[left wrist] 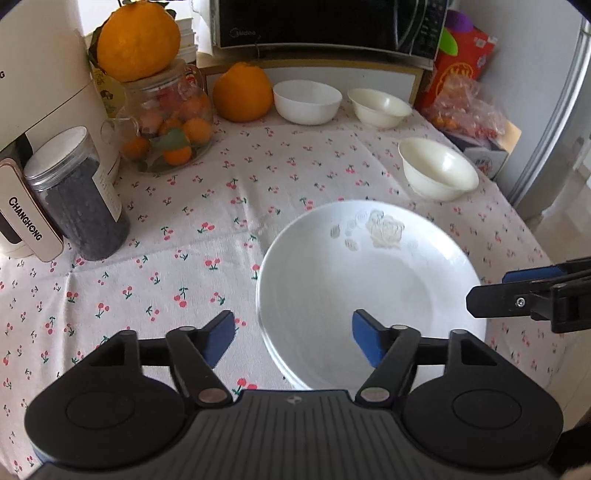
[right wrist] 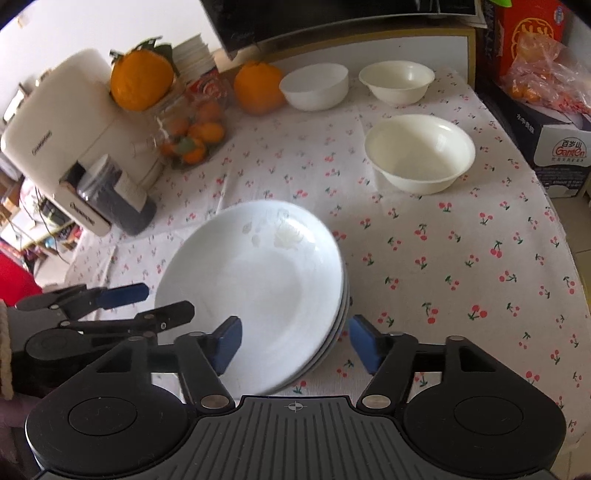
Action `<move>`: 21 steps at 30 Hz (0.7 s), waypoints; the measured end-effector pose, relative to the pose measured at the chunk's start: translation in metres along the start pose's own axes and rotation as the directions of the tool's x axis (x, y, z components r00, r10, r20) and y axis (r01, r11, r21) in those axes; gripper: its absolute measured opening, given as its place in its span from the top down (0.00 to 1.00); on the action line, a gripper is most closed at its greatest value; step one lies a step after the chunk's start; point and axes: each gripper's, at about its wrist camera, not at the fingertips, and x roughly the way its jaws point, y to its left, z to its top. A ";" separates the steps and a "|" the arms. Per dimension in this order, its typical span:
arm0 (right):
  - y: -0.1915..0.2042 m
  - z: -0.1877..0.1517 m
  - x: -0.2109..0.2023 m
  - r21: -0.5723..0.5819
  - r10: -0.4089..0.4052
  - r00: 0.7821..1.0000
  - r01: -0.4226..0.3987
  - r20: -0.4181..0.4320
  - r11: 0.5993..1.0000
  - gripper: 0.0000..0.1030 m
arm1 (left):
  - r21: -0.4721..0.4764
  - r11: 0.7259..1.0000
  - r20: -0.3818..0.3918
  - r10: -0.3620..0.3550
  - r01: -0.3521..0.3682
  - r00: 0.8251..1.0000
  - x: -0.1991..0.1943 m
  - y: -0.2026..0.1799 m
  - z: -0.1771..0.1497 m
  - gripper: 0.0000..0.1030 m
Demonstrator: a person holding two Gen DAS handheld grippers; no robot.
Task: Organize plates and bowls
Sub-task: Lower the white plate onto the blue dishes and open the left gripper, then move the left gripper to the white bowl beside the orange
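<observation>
A stack of white plates (left wrist: 362, 280) (right wrist: 258, 284) lies on the cherry-print tablecloth near the front. My left gripper (left wrist: 293, 341) is open and empty over the stack's left rim. My right gripper (right wrist: 295, 341) is open and empty over the stack's right rim; it also shows at the right edge of the left wrist view (left wrist: 491, 291). Three bowls stand behind: a cream bowl (left wrist: 437, 170) (right wrist: 419, 153) nearest, a second cream bowl (left wrist: 378, 107) (right wrist: 397, 81) and a white bowl (left wrist: 306, 101) (right wrist: 314, 86) at the back.
At the left stand a cream appliance (left wrist: 33, 122), a dark-filled jar (left wrist: 79, 195) and a glass jar of small oranges (left wrist: 170, 122) with a big orange on top. Another orange (left wrist: 242, 92) and a microwave (left wrist: 328, 26) are behind. Boxes and a bag (right wrist: 546, 92) crowd the right.
</observation>
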 end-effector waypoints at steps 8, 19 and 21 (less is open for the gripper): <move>-0.009 0.012 -0.010 0.021 0.014 1.000 -0.014 0.028 1.000 0.20 | -0.085 0.996 0.018 -0.006 0.008 1.000 0.001 -0.002 0.014 0.09; -0.021 0.041 -0.014 0.082 -0.006 0.999 0.002 0.051 0.997 0.15 | -0.264 0.964 -0.010 0.020 -0.022 1.000 0.006 0.009 0.036 0.01; -0.022 0.049 -0.012 0.089 0.001 0.999 -0.006 0.052 0.996 0.15 | -0.278 0.960 -0.011 0.031 -0.033 0.999 0.005 0.010 0.043 0.01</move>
